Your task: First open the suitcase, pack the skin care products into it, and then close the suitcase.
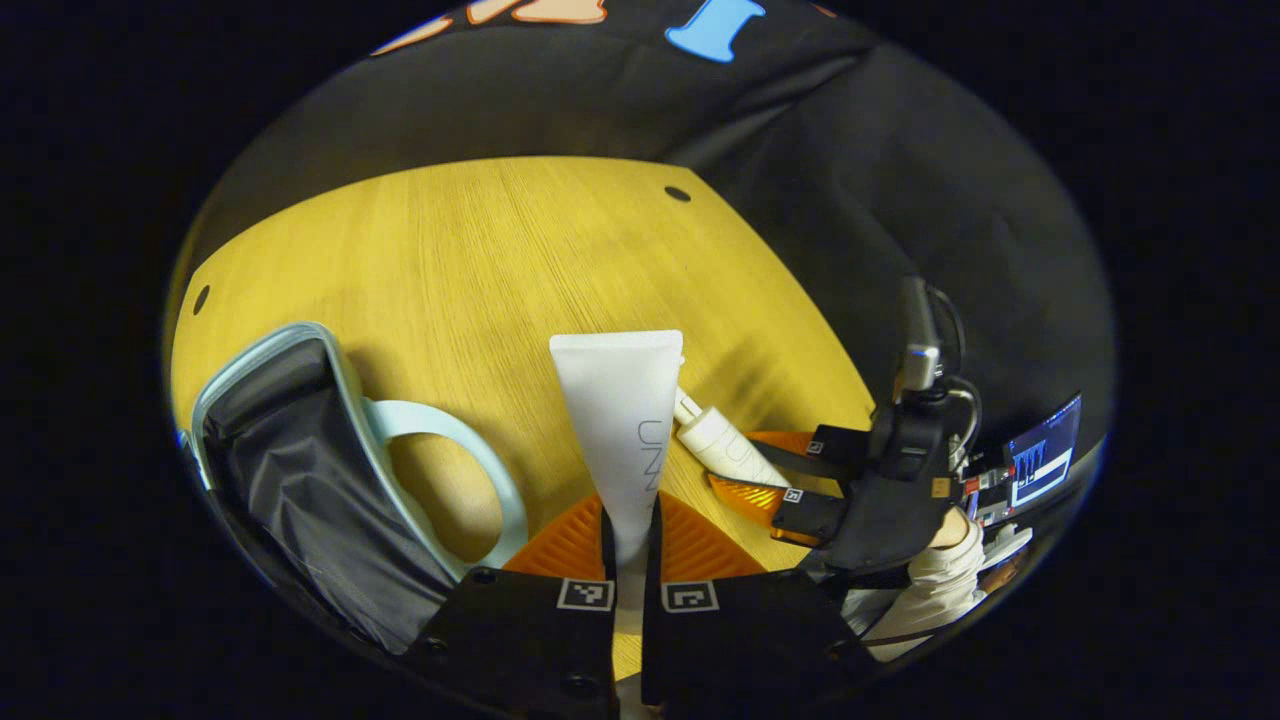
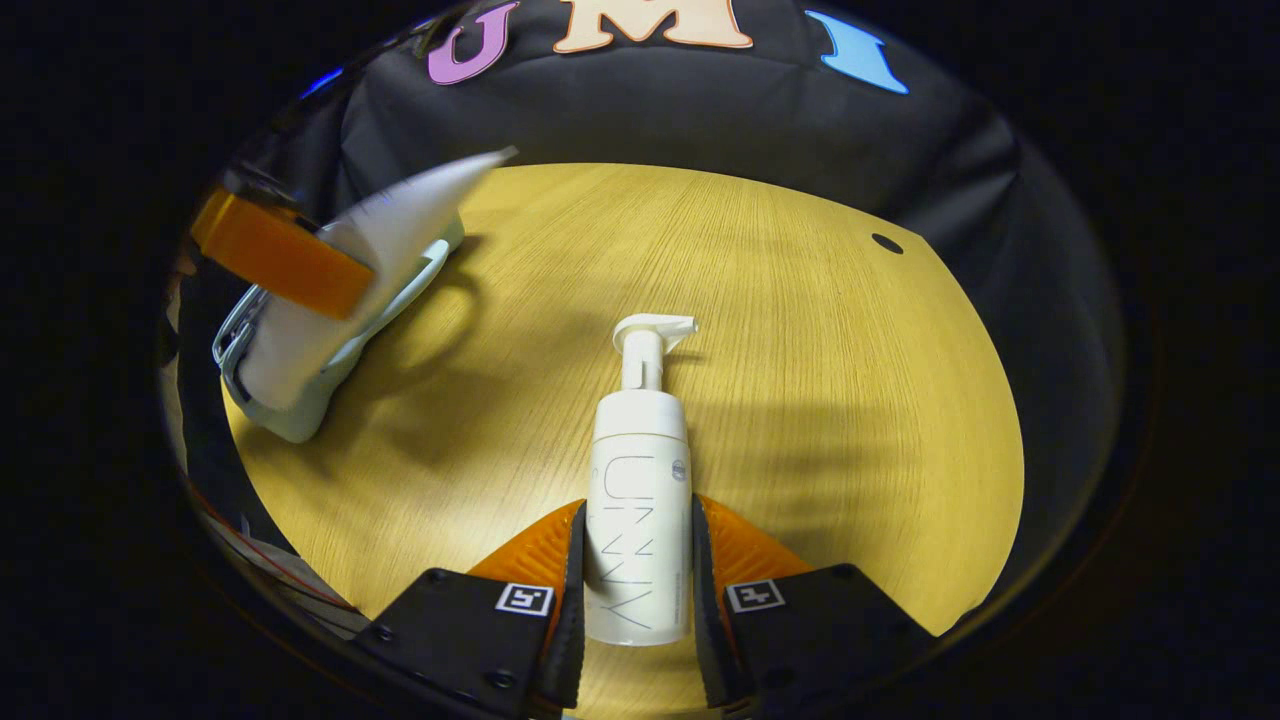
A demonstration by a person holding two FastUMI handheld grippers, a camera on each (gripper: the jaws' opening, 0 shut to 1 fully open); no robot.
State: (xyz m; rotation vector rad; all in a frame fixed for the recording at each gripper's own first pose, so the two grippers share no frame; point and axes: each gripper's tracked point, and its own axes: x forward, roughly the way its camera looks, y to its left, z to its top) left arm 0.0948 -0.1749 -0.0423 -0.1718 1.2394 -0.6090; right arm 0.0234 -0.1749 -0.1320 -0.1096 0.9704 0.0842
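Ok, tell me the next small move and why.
Probably carry the tube in the left gripper over to the open suitcase. Both grippers already hold products, the right gripper clamps the pump bottle, and the tube looks nearer.

Your left tongs are clamped on a white squeeze tube; your right tongs are closed around a white pump bottle, both fingers pressing.
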